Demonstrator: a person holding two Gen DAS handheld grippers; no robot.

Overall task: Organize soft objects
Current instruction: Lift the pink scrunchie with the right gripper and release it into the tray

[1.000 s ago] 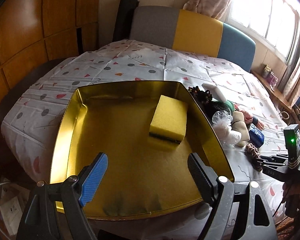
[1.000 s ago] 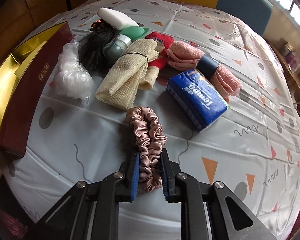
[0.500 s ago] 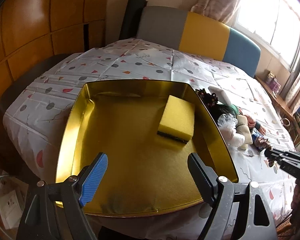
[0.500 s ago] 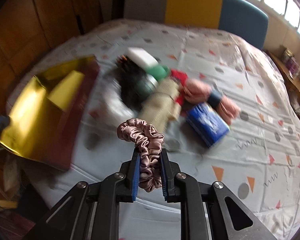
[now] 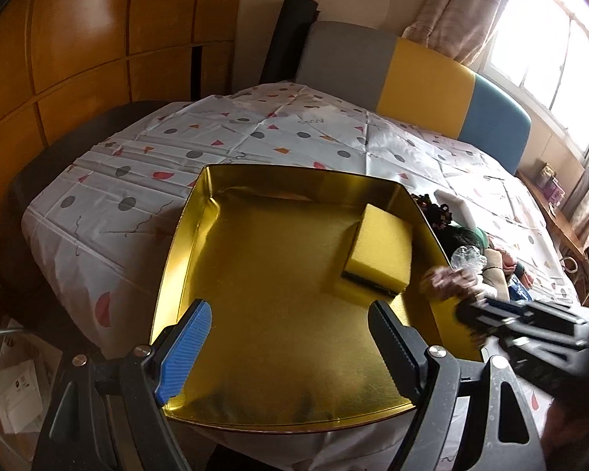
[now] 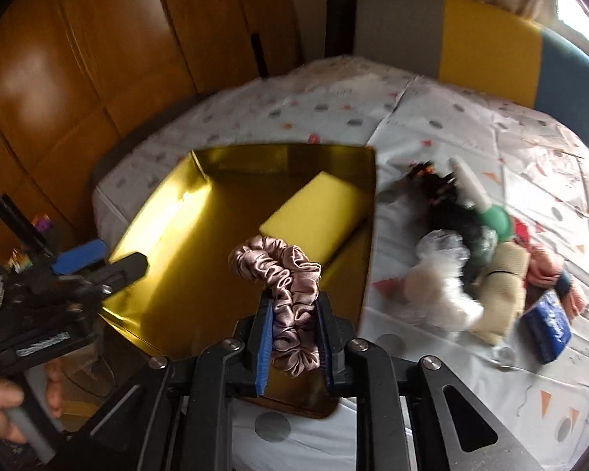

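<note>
Bed [image 5: 278, 125] carries everything; covered by white sheet [image 5: 110, 204] printed with grey dots, red and orange triangles, squiggles. Creases from folding visible.

Directly on sheet:
- Gold tray [image 5: 176, 243], shallow, near foot edge of bed, its near rim overhanging slightly.
- Cluster just beside tray's right wall: black hairy item [image 6: 436, 192], white bar [image 6: 465, 180], green piece [image 6: 498, 216], clear plastic bundle [image 6: 441, 243], white fluffy item [image 6: 439, 294], beige woven cloth [image 6: 502, 294], pink rolled towel [image 6: 546, 267], blue tissue pack [image 6: 546, 329]. Items touch or overlap; blurred.
</note>
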